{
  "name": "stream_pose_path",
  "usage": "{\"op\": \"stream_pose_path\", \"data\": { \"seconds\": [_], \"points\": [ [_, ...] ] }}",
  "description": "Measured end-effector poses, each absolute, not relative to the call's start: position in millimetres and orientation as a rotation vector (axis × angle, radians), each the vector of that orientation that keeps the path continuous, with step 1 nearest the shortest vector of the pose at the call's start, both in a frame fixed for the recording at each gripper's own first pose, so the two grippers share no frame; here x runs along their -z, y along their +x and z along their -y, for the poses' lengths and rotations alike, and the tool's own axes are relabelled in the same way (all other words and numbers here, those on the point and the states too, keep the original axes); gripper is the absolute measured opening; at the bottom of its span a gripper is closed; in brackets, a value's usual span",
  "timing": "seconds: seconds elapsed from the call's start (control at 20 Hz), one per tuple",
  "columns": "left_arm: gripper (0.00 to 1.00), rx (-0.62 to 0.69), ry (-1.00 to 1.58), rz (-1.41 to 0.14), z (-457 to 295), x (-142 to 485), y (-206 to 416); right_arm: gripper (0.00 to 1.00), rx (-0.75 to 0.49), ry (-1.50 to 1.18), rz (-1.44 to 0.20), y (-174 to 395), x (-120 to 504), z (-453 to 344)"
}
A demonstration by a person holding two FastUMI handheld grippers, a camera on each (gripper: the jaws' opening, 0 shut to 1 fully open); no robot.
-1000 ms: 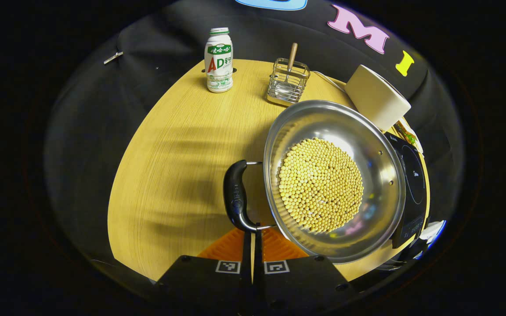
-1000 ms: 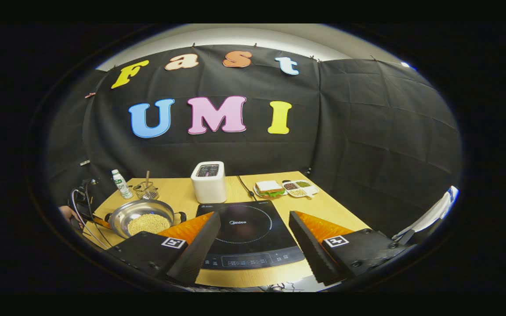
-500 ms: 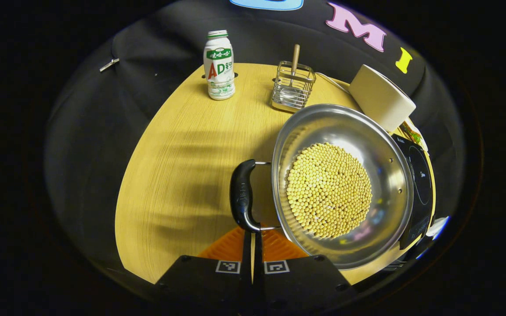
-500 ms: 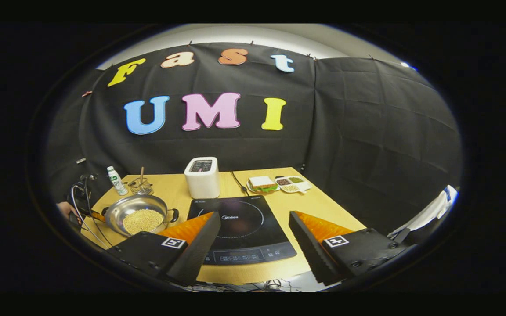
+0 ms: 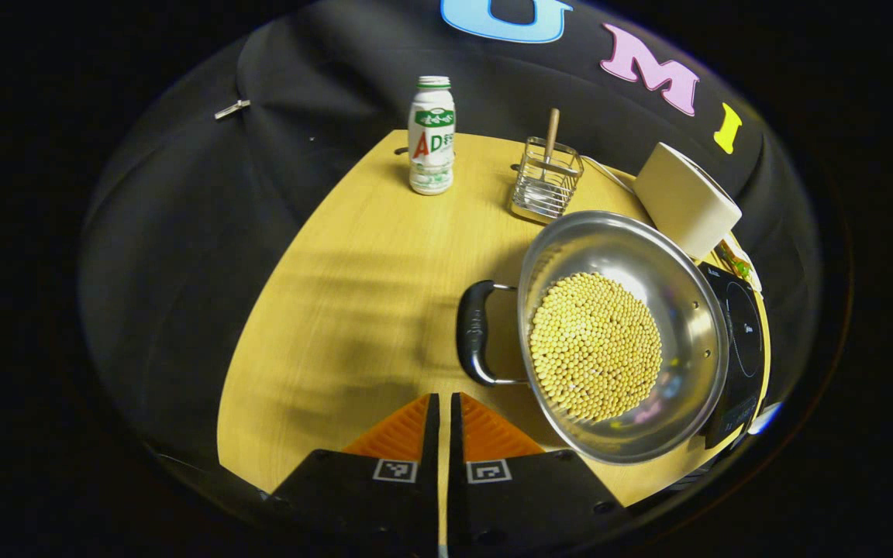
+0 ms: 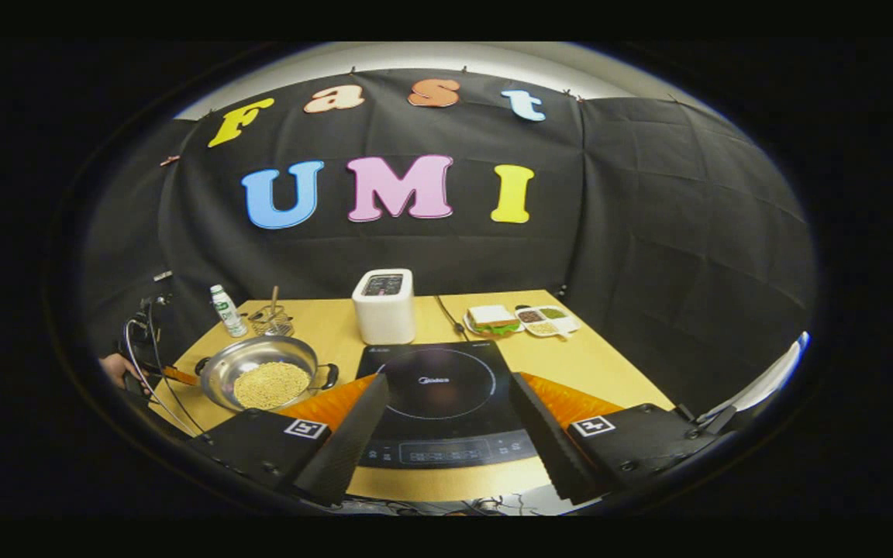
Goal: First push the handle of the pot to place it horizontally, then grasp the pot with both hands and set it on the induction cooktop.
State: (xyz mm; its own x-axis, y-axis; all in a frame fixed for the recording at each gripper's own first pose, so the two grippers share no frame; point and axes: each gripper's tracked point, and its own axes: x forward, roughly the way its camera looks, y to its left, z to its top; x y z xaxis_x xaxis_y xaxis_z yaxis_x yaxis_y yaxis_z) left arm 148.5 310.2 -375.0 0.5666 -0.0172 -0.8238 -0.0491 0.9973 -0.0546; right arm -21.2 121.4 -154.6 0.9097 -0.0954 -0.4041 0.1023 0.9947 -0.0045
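The steel pot (image 5: pixel 625 256), filled with yellow beans (image 5: pixel 595 345), sits on the wooden table (image 5: pixel 353 294) just left of the black induction cooktop (image 5: pixel 743 329). Its black side handle (image 5: pixel 471 333) faces my left gripper (image 5: pixel 441 401), which is shut with nothing in it, its tips a short gap below and left of the handle. In the right gripper view the pot (image 6: pixel 260 358) is at the left with its second handle (image 6: pixel 330 376) toward the cooktop (image 6: pixel 431 364). My right gripper (image 6: pixel 448 391) hangs open over the cooktop's front half.
At the table's back stand a white bottle (image 5: pixel 431 136), a wire basket with a wooden-handled tool (image 5: pixel 546 182) and a white toaster (image 5: pixel 685 200). A sandwich plate (image 6: pixel 493 318) and a divided dish (image 6: pixel 546 319) lie at the back right. A hand (image 6: pixel 113 368) and cables show at the left edge.
My left gripper has drawn back from the pot handle it was touching, staying shut; the pot now looks smaller and farther. The right gripper's view has shifted slightly, still open over the cooktop.
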Motion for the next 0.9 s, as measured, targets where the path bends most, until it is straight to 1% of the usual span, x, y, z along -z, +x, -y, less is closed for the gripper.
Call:
{"op": "stream_pose_path", "data": {
  "seconds": [0.05, 0.1, 0.15, 0.2, 0.4, 0.45, 0.55, 0.6, 0.75, 0.9],
  "points": [
    [0.16, -0.032, -0.080, -0.947, -316.2, 366.9, 147.9, 0.98, 0.087, 0.040, -0.440, -17.3, 162.2, -128.5],
    [0.19, -0.038, -0.085, -0.924, -320.3, 357.2, 146.7, 0.98, 0.072, 0.060, -0.466, -12.2, 170.6, -136.4],
    [0.29, -0.044, -0.082, -0.901, -324.2, 348.5, 146.4, 0.98, 0.059, 0.075, -0.489, -7.2, 178.5, -144.6],
    [0.35, -0.040, -0.081, -0.875, -325.7, 340.7, 148.4, 0.98, 0.039, 0.084, -0.507, -4.3, 183.6, -154.1],
    [0.98, -0.007, -0.010, -0.811, -324.1, 313.9, 149.1, 0.99, -0.048, 0.082, -0.544, 21.1, 195.8, -189.3],
    [0.95, 0.007, 0.011, -0.791, -320.9, 306.4, 151.6, 0.99, -0.088, 0.090, -0.573, 25.1, 203.1, -203.3],
    [0.96, 0.036, 0.028, -0.749, -311.8, 293.4, 159.0, 0.99, -0.156, 0.116, -0.629, 37.6, 216.1, -231.8],
    [0.96, 0.053, 0.025, -0.735, -306.5, 289.9, 162.0, 1.00, -0.176, 0.122, -0.643, 43.7, 221.5, -242.3],
    [0.95, 0.083, 0.021, -0.695, -297.7, 282.0, 175.9, 0.99, -0.229, 0.104, -0.667, 65.8, 234.2, -267.8],
    [0.96, 0.097, 0.036, -0.651, -293.8, 279.6, 191.0, 0.99, -0.250, 0.098, -0.696, 83.7, 255.4, -285.6]
  ]
}}
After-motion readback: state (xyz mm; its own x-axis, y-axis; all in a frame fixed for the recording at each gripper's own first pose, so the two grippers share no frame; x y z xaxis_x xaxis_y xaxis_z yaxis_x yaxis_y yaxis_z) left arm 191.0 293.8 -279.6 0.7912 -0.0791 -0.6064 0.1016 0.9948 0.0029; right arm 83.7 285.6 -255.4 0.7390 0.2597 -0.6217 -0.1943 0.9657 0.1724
